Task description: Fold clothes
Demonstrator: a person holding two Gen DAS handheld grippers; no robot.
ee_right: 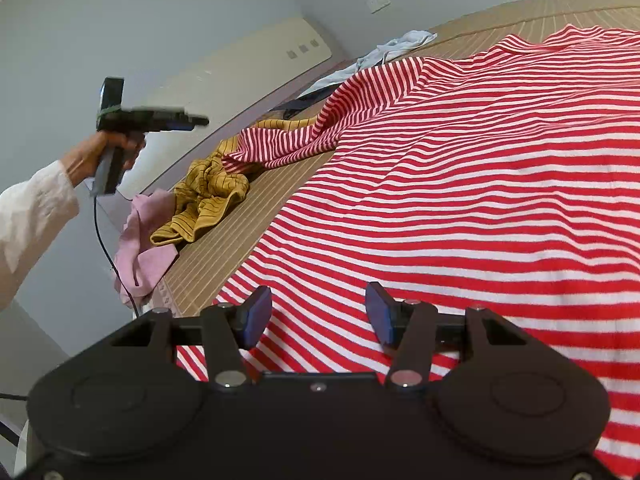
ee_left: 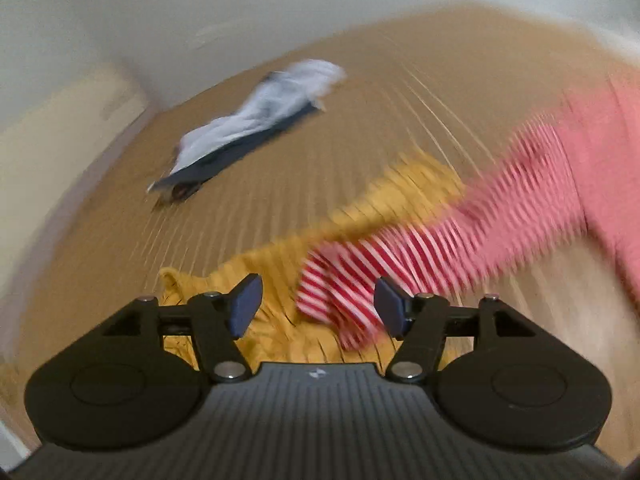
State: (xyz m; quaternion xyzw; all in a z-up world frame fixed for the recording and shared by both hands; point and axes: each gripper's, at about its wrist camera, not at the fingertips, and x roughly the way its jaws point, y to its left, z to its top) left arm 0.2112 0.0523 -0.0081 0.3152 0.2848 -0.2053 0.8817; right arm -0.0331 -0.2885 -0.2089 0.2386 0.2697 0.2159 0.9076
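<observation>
Holding right gripper (ee_right: 319, 316) half-wide, empty, low over striped shirt (ee_right: 460, 184) spread on bed (ee_right: 208, 272). My left gripper (ee_left: 318, 306) wide, empty, lifted clear; shirt's sleeve (ee_left: 340, 292) lies just ahead, long axis running up-right. Left nearer sleeve.

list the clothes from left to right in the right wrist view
pink cloth → mustard striped garment → red and white striped shirt. The pale blue garment lies farther back, above the shirt, so it is left out.
</observation>
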